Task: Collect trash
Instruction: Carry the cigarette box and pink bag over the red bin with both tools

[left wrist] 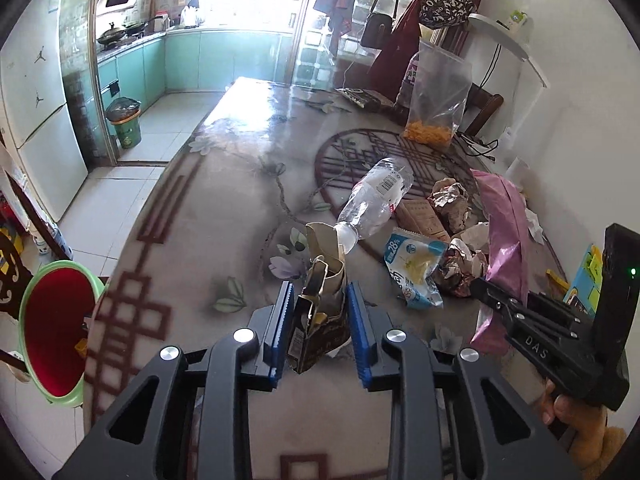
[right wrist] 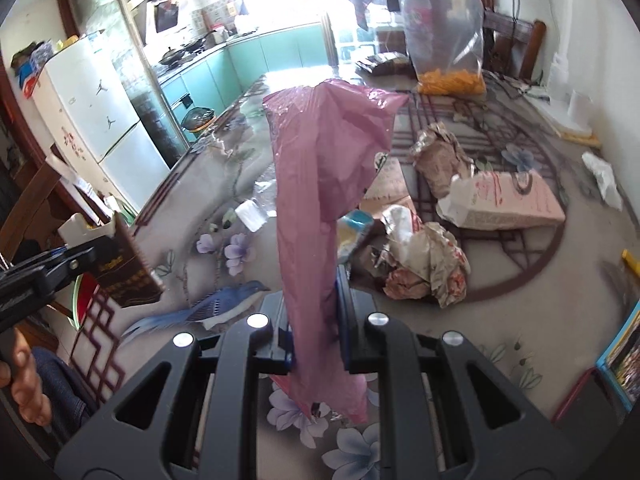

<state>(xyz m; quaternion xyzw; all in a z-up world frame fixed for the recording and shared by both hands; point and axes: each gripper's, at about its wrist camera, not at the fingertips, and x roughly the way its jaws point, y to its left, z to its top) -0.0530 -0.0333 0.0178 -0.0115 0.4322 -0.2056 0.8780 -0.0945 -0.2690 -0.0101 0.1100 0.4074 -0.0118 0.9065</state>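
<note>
In the left wrist view my left gripper [left wrist: 320, 300] is shut on a crushed brown carton [left wrist: 320, 320], lifted above the patterned table [left wrist: 224, 184]. My right gripper [right wrist: 316, 312] is shut on a pink plastic bag [right wrist: 320, 184] that stands up between its blue pads. Each view shows the other gripper: the right gripper [left wrist: 482, 286] with the pink bag [left wrist: 504, 220], the left gripper [right wrist: 86, 254] with the carton [right wrist: 124, 272]. On the table lie a clear plastic bottle [left wrist: 372, 200], a blue and white wrapper [left wrist: 416, 268], crumpled paper [right wrist: 424, 264] and a pink and white carton [right wrist: 504, 204].
A green bucket with a red inside [left wrist: 56, 340] stands off the table's left edge. A clear bag with orange snacks [left wrist: 436, 100] stands at the far right of the table. A green bin [left wrist: 126, 122] sits on the kitchen floor beyond. A hand [right wrist: 24, 380] shows at lower left.
</note>
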